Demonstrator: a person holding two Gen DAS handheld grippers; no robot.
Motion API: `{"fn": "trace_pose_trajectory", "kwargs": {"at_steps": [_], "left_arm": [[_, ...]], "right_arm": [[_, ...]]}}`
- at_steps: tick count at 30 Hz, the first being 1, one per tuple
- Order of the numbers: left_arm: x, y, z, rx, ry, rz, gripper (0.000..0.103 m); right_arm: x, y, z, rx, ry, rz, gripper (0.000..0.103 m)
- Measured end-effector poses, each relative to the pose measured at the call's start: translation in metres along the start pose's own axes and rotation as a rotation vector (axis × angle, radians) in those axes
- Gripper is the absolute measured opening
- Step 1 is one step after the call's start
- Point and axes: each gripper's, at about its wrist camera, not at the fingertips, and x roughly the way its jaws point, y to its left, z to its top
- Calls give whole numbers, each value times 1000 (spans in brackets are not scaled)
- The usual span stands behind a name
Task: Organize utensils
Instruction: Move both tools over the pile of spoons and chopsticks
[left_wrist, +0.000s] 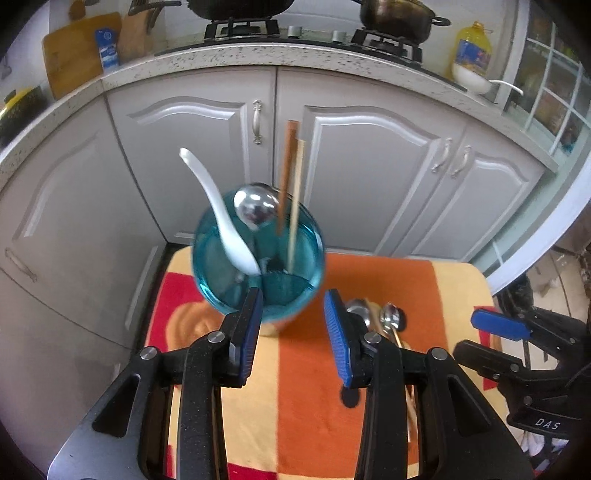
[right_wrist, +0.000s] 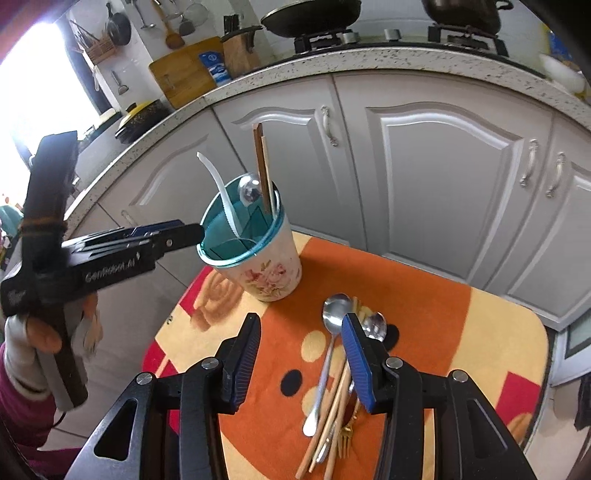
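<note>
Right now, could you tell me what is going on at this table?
A person with two grippers is sorting utensils into a holder. It already has a white spoon, a metal spoon and chopsticks. More cutlery lies on the cloth. The left gripper and right gripper both hold nothing.

"DAS" marks the right tool (left_wrist: 532, 373); the left tool (right_wrist: 181, 232) perhaps reads "GenRobot.AI".

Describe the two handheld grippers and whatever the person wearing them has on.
Both the left gripper and the right gripper have black frames, silver pivot bolts and ribbed blue finger pads. The left one carries white lettering on its side. The person's sleeve is magenta with a pale grey cuff.
</note>
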Motion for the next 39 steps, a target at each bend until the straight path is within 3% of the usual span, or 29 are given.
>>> {"fn": "trace_pose_trajectory", "kwargs": {"at_steps": [10,22,32,39], "left_arm": [[-13,-31,-34,20,-45,-1,34],[-11,-41,-60,26,-9,-27,34],[24,-16,-80,-40,93,-99,34],[55,-20,-87,-69,150,-141,34]], "right_arm": [[-20,-2,-30,25,-28,-68,45],[-22,-11,-54,50,1,-99,47],[17,-38,-71,101,66,-76,47],[58,-53,-68,102,129,-84,37]]}}
